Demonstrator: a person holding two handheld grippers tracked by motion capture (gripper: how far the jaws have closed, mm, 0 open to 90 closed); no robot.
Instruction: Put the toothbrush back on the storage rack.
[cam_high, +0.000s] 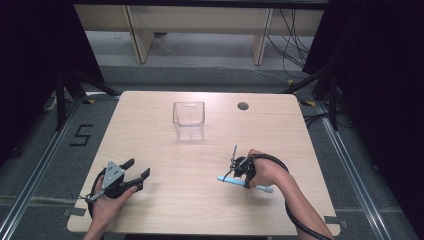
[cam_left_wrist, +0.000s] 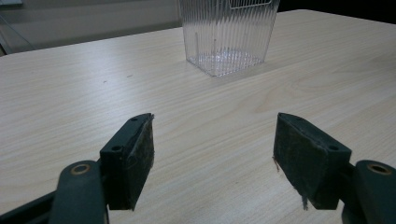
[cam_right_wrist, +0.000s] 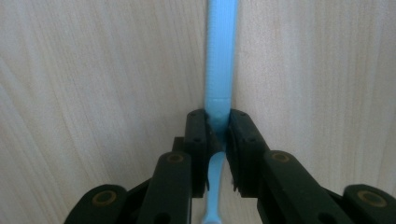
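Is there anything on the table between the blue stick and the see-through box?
Nothing visible. The right gripper is shut on the blue stick, which lies flat on the table. Between it and the see-through box there is only bare wood. The left gripper rests off to the side, open.

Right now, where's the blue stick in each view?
High view: blue stick lies lower right, under the right tongs.
Right gripper view: centre, running upward from between them.
Left gripper view: open left tongs face the clear bin.
Shared landmark: pale wooden table.
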